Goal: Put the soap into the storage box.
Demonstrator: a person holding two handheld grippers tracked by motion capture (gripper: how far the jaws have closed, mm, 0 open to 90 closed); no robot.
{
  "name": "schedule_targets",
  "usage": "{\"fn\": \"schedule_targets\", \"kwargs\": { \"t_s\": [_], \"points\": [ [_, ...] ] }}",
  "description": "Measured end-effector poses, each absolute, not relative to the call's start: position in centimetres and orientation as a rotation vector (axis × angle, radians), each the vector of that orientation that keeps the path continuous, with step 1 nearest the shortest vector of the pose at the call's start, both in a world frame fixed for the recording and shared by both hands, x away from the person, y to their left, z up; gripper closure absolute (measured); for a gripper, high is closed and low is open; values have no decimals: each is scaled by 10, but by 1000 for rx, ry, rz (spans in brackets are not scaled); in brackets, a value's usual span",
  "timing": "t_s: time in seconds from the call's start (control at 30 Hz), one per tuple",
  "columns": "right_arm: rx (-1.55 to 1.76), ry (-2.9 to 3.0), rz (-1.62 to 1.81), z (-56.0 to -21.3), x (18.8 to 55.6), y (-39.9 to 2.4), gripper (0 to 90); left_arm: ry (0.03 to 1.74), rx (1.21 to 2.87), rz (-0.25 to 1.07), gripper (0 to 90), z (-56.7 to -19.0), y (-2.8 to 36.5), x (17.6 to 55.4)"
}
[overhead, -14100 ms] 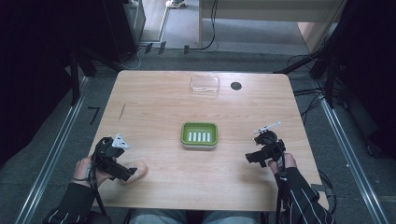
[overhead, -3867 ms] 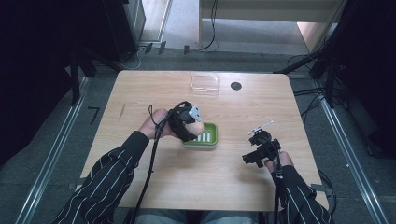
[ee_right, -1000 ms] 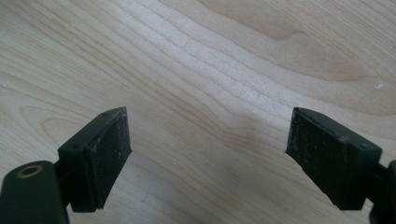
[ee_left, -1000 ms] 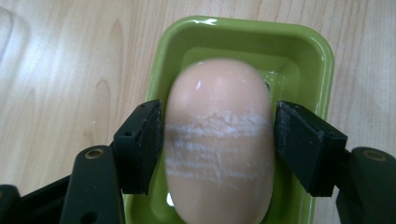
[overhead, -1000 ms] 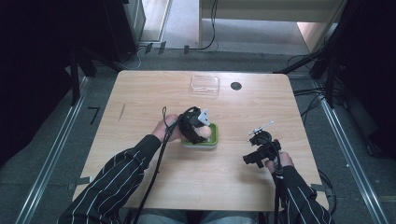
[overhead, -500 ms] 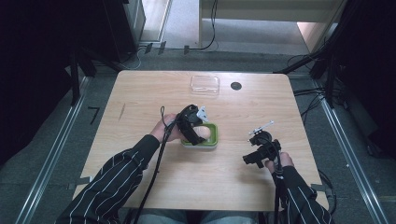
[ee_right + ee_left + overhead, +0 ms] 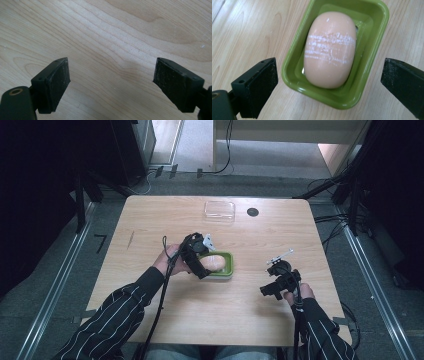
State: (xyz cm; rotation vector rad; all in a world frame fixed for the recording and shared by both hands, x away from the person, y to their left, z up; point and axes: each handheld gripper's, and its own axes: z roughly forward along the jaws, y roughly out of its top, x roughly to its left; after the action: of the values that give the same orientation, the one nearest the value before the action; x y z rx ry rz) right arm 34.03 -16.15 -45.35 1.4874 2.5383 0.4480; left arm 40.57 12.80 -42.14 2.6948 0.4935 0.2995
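Peach soap bar [image 7: 329, 50] sits lengthwise inside green dish [image 7: 375, 22], mid tabletop [image 7: 160, 215]. Left tool [image 7: 329, 85] hovers just over it, jaws wide apart, soap free, looks like drop-off done. Right tool [image 7: 111, 82] gaping too, parked over bare wood, out of way.

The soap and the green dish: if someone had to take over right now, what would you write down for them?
Left gripper: jaws wide open, just above the green dish, holding nothing.
Right gripper: open and empty, over bare table on the right side.
Soap: lying flat inside the dish, mid-table, white scuff lines across its top.
Done: the soap sits in the dish, free of the jaws.
Left: probably just draw the left gripper away. A clear lid lies at the far edge, untouched.
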Motion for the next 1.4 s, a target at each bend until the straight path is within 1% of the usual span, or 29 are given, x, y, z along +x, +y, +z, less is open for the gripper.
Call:
{"fn": "schedule_targets", "kwargs": {
  "t_s": [0.47,0.73,1.03,1.4],
  "points": [
    [1471,2545,453,-453,339,-161,140,617,2718,303,18,-418,144,391],
    [1468,2544,453,-453,339,-161,140,667,2715,267,19,-417,154,381],
    [1474,2544,462,-452,338,-161,140,708,2748,283,19,-423,164,365],
    [1460,2551,462,-452,338,-161,140,762,2743,302,19,-426,183,348]
  ]
}}
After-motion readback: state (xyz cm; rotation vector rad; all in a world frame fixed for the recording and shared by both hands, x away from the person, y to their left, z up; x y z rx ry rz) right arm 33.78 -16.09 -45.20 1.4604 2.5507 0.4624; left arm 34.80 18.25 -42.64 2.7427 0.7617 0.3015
